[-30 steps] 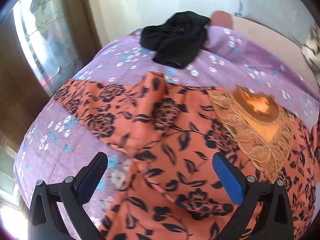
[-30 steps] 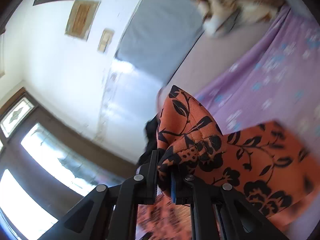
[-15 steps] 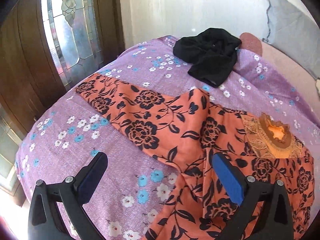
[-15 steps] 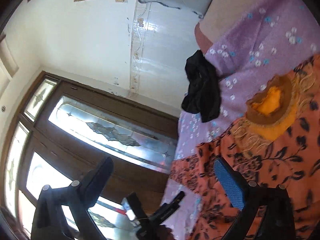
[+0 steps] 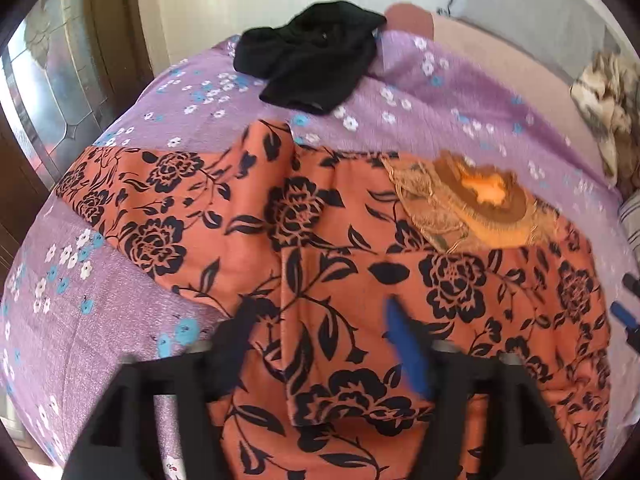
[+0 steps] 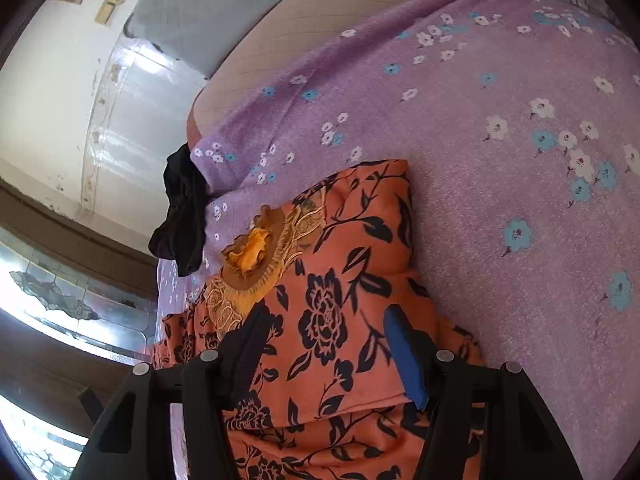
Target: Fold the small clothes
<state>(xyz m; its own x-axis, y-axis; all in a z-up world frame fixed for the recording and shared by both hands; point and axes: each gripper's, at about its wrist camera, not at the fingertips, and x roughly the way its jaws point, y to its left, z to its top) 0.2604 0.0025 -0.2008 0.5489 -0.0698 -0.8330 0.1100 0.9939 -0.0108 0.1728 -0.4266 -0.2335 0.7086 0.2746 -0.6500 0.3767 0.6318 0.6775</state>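
Note:
An orange garment with black flowers [image 5: 320, 240] lies spread on the purple flowered bedspread [image 5: 100, 320], its gold embroidered neckline [image 5: 480, 200] to the right and one sleeve [image 5: 132, 200] stretched out left. My left gripper [image 5: 320, 320] is open, low over the garment's middle fold. In the right wrist view the garment [image 6: 340, 300] has its right side folded over, and my right gripper [image 6: 324, 340] is open just above that folded part, holding nothing. The right gripper's tip [image 5: 626, 316] shows at the right edge of the left wrist view.
A black garment [image 5: 316, 60] lies crumpled at the far end of the bed, also in the right wrist view [image 6: 180, 216]. A beige patterned cloth [image 5: 608, 104] lies at the far right. A grey pillow [image 6: 224, 4] leans on the wall. Wooden glass doors [image 5: 48, 80] stand left.
My right gripper let go of the orange garment and opened, then came down over its folded right side. My left gripper stayed open and moved in lower over the garment's middle.

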